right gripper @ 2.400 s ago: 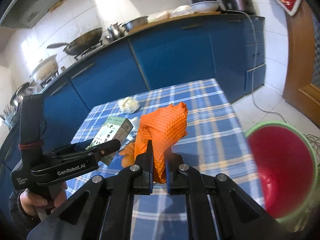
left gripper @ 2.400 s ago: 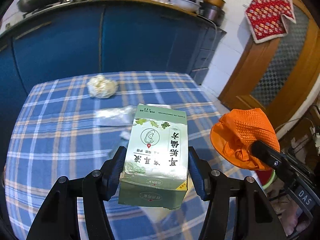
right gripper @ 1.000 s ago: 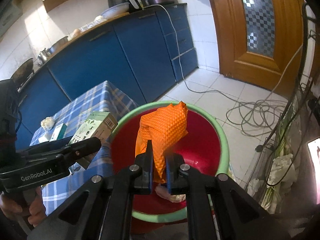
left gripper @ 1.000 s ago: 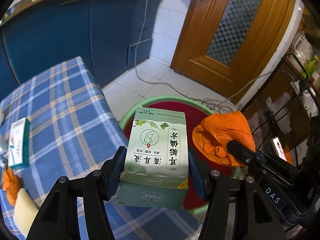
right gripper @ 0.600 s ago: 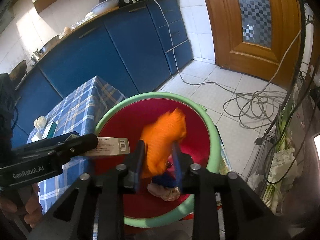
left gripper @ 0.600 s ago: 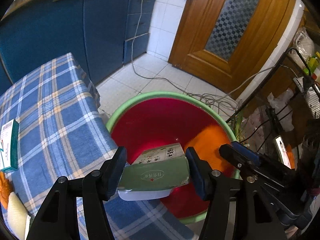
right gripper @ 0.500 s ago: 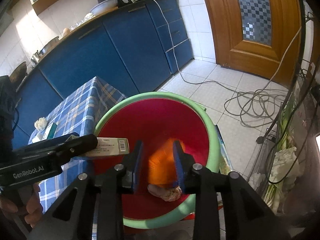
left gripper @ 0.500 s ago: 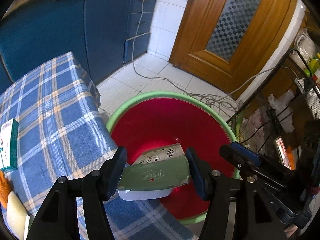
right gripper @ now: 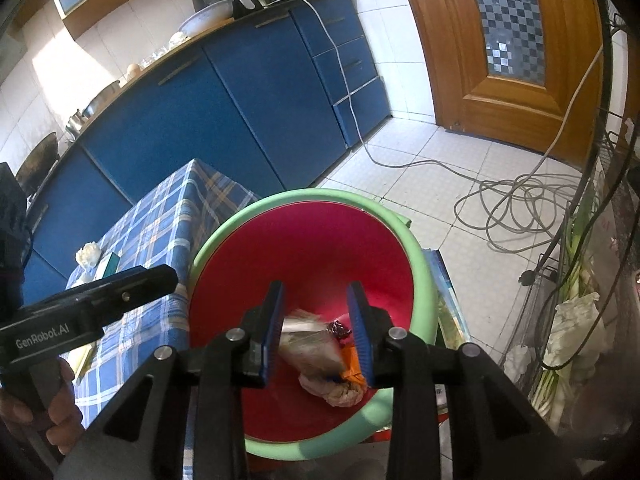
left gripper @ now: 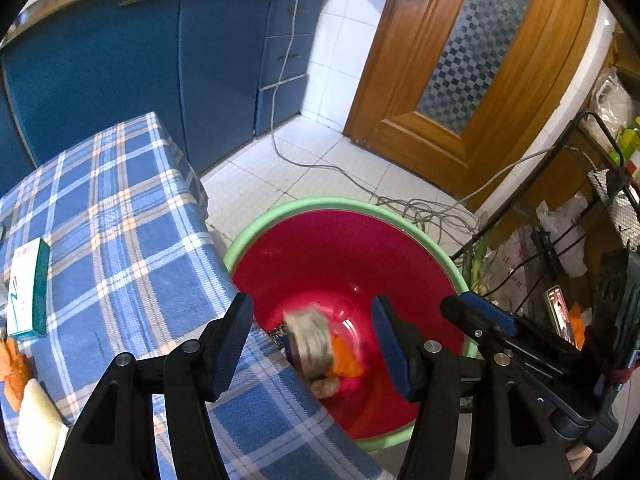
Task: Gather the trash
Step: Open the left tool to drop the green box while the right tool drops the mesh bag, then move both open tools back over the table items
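Note:
A red bin with a green rim (left gripper: 312, 204) (right gripper: 304, 196) stands on the floor beside the table. My left gripper (left gripper: 312, 320) is open and empty above it. The green box (left gripper: 310, 342) (right gripper: 306, 344) is blurred, falling into the bin. The orange glove (left gripper: 344, 358) (right gripper: 352, 364) lies at the bin's bottom among other trash. My right gripper (right gripper: 316, 320) is open and empty over the bin. The right gripper also shows in the left wrist view (left gripper: 480, 316), and the left gripper in the right wrist view (right gripper: 120, 288).
The blue plaid table (left gripper: 120, 220) holds a white-green box (left gripper: 28, 288), an orange scrap (left gripper: 12, 364), a pale sponge (left gripper: 36, 428) and a crumpled tissue (right gripper: 88, 254). Cables (right gripper: 516, 204) lie on the tiled floor. A wire rack (left gripper: 592, 240) stands right of the bin.
Both grippers swung from the table to over the bin and opened. The orange glove dropped in, then the green box slipped out of the left jaws and is falling.

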`<state>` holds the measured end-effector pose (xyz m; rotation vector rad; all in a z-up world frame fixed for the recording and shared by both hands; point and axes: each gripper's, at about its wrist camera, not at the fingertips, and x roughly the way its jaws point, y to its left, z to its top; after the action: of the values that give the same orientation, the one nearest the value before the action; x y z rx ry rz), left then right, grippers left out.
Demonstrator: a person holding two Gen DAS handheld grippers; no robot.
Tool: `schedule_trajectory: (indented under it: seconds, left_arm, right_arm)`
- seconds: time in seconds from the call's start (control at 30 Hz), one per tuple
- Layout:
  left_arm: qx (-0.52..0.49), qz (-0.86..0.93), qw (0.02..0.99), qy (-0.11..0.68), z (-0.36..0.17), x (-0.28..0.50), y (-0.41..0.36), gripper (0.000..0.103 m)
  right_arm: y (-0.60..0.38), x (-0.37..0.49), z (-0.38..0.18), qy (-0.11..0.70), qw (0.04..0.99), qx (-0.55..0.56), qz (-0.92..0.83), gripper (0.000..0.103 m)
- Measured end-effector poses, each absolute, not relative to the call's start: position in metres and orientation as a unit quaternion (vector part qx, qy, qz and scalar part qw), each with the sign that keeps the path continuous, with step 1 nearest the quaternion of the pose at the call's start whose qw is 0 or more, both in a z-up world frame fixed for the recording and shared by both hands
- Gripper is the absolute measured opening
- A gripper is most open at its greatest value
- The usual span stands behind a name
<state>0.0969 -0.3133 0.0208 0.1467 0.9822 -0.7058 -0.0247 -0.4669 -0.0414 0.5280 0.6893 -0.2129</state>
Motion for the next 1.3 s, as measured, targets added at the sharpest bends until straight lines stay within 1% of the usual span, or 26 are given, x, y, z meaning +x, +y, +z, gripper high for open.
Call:
schedule_trajectory:
  seconds: [0.13, 0.23, 0.33, 0.73, 1.07, 1.3]
  left_arm:
    - [0.067, -0.327, 0.824, 0.458, 0.025, 0.094, -0.306, 0.063]
    - [0.064, -0.319, 0.829, 0.455, 0.028, 0.093, -0.295, 0.063]
    - [0.059, -0.307, 0.835, 0.454, 0.030, 0.092, -0.280, 0.063]
    - [0.034, -0.241, 0.861, 0.447, 0.037, 0.098, -0.200, 0.063]
    - [0.036, -0.183, 0.870, 0.456, 0.027, 0.101, -0.136, 0.063]
    - [0.045, -0.143, 0.869, 0.471, 0.013, 0.104, -0.094, 0.067]
  right_arm:
    - [-0.464, -0.026, -0.038, 0.331, 0.903, 0.254, -0.102, 0.035]
    - [-0.459, -0.028, -0.035, 0.329, 0.905, 0.252, -0.097, 0.038]
    - [-0.449, -0.027, -0.031, 0.327, 0.908, 0.248, -0.088, 0.038]
    - [-0.415, -0.025, -0.019, 0.327, 0.914, 0.233, -0.062, 0.041]
    - [-0.387, -0.020, -0.012, 0.331, 0.918, 0.215, -0.048, 0.045]
    - [-0.371, -0.016, -0.011, 0.336, 0.918, 0.207, -0.040, 0.046]
